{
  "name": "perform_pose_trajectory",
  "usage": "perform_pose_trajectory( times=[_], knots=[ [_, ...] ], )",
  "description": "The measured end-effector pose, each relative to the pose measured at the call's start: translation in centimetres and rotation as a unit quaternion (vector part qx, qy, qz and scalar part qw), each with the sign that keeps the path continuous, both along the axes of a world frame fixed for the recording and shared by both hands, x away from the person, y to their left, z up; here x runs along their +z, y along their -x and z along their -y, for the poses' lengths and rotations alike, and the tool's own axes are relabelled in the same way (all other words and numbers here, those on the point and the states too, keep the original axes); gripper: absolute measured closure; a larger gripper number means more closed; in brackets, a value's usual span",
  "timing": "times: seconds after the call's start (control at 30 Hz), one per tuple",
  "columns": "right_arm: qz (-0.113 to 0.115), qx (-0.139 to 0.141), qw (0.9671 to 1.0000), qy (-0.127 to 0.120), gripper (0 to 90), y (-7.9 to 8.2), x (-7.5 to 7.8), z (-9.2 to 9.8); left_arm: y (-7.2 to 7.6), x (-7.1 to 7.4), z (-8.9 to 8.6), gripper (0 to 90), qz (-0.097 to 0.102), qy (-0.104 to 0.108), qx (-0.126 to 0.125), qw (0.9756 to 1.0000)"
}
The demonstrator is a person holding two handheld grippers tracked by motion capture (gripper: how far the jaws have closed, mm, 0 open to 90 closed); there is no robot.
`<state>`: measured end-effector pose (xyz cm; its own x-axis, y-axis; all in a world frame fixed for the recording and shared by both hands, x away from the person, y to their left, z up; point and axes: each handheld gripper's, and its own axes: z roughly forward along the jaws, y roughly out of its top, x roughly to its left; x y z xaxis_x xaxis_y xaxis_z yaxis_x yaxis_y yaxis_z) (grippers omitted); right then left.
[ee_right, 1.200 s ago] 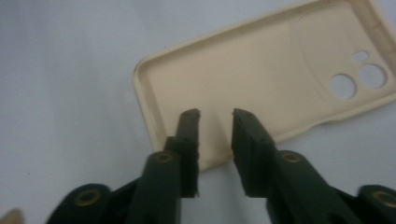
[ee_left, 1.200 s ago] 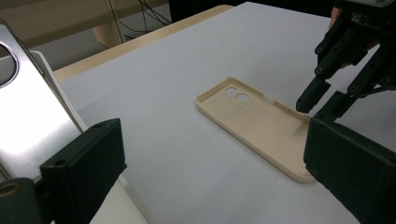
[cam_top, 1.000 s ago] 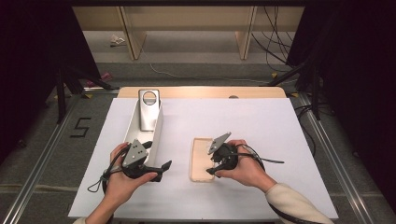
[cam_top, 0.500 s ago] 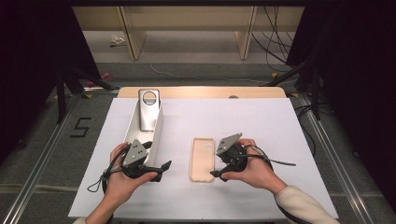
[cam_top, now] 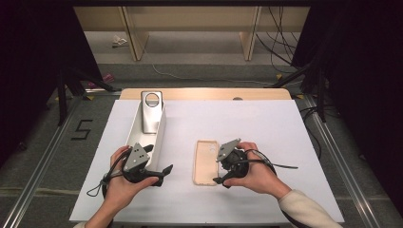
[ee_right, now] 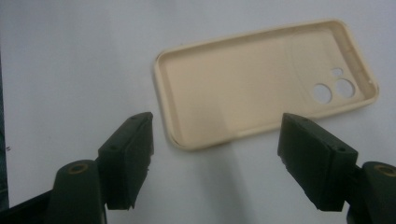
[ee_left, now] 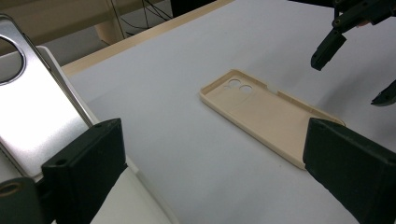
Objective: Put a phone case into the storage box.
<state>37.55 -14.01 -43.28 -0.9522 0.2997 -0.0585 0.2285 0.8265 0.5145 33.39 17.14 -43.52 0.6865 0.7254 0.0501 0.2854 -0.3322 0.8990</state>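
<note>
Beige soft-plastic phone case [cam_top: 206, 162] lies flat and hollow-side up on the white table cover [cam_top: 266, 128], camera cut-outs toward 12 o'clock, near table centre. Right gripper [cam_top: 219, 168] sits just beside the case at its 3 o'clock edge; its jaws have just been opening and now stand spread, nothing between them, the case's short end lying just ahead of the tips in the right gripper view. Left gripper [cam_top: 164, 172], at 9 o'clock from the case, jaws spread wide and empty. Silver phone [cam_top: 151, 111] rests in the white open box [cam_top: 159, 137] at 10 o'clock.
</note>
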Motion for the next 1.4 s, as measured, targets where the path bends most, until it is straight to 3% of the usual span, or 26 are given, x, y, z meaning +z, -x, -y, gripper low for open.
perform_pose_trajectory(
  times=[0.23,0.5,0.9,1.4],
  knots=[
    [0.014,0.035,0.9980,0.050,30.0,0.4,-0.2,-1.5,0.0,-0.1,0.1,5.0,-0.002,-0.005,-0.002,1.0000],
    [0.020,0.065,0.9925,0.101,30.0,0.9,-0.8,-3.1,0.0,-0.1,0.1,5.3,0.001,-0.007,-0.004,1.0000],
    [0.030,0.087,0.9853,0.144,34.8,0.7,-1.4,-5.2,0.1,-0.1,0.1,5.3,0.001,-0.011,-0.006,0.9999],
    [0.025,0.092,0.9814,0.166,38.0,0.5,-2.2,-6.1,0.3,0.0,0.1,5.3,0.001,-0.010,-0.007,0.9999]
  ],
)
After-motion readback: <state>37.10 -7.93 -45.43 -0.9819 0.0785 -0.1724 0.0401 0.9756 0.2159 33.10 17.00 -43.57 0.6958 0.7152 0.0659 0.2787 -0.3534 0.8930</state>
